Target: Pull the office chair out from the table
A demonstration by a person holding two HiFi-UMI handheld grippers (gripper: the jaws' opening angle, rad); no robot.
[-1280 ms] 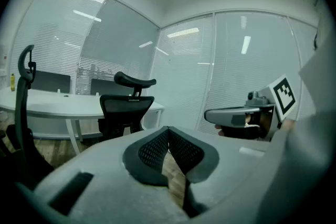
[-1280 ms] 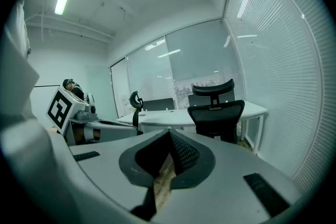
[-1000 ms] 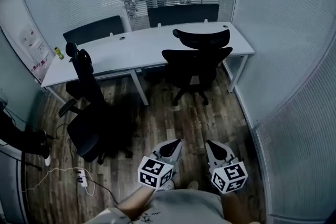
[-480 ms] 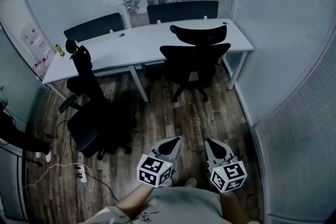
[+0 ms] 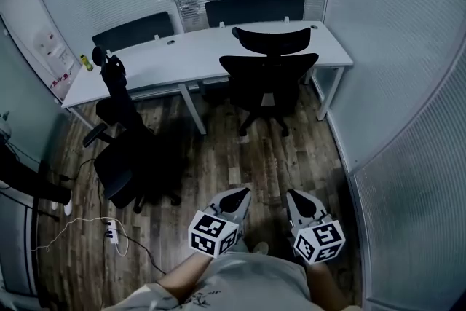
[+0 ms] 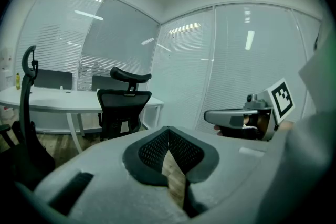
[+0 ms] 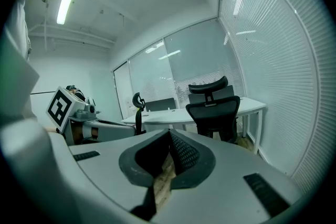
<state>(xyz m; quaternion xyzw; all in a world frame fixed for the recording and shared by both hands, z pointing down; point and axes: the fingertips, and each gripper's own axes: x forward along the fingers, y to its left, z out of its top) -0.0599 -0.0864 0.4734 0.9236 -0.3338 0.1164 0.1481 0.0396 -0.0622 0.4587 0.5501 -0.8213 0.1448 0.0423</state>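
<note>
Left gripper (image 5: pixel 239 194): jaws pressed together, empty, held low in front of the person.
Right gripper (image 5: pixel 292 196): jaws together, empty, just beside the left.
Floor (image 5: pixel 218 156): dark wood planks; white power strip (image 5: pixel 111 233) with cable at left.
Second chair (image 5: pixel 120 149): black, standing clear of the table's left half.
Office chair (image 5: pixel 268 84): black, with headrest, seat tucked against the table's right half, well apart from both grippers.
Table (image 5: pixel 196 58): long, white; yellow bottle (image 5: pixel 86 62) at its left end.
Walls (image 5: pixel 393 47): glass with blinds.
</note>
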